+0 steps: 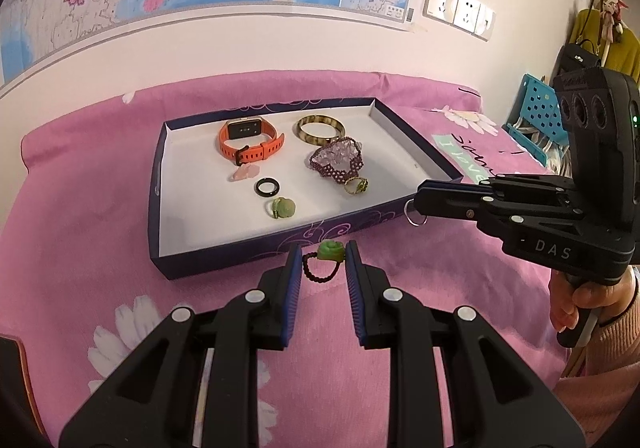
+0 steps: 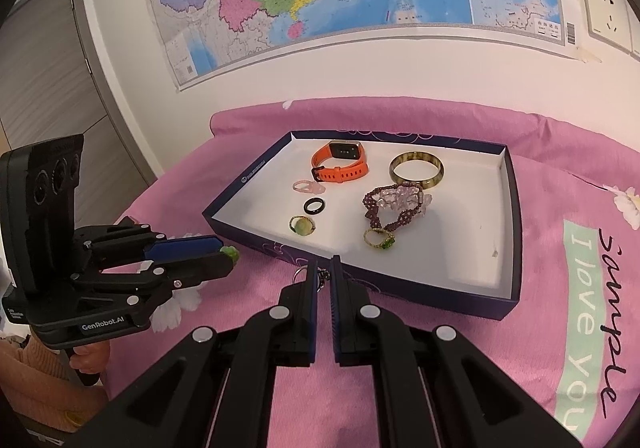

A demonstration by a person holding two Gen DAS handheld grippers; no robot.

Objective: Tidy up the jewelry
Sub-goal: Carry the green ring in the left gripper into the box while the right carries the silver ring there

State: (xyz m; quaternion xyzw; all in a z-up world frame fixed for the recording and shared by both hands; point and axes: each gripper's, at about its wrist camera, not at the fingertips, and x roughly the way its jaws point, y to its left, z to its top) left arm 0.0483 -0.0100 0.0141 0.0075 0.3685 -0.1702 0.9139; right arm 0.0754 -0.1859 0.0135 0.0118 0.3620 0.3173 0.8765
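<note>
Pink bedspread (image 1: 100,208); left gripper (image 1: 323,262) pinches green-flower ring (image 1: 325,260), flower up.

I am wearing a soft peach-pink sweater, and its sleeve (image 1: 608,352) is showing a ribbed cuff. My left gripper (image 1: 323,262) and my right gripper (image 2: 325,273) are looking black, with blue ridged pads (image 1: 295,280) and round silver screws (image 1: 253,296). White letters (image 1: 554,249) are showing on one side.
</note>
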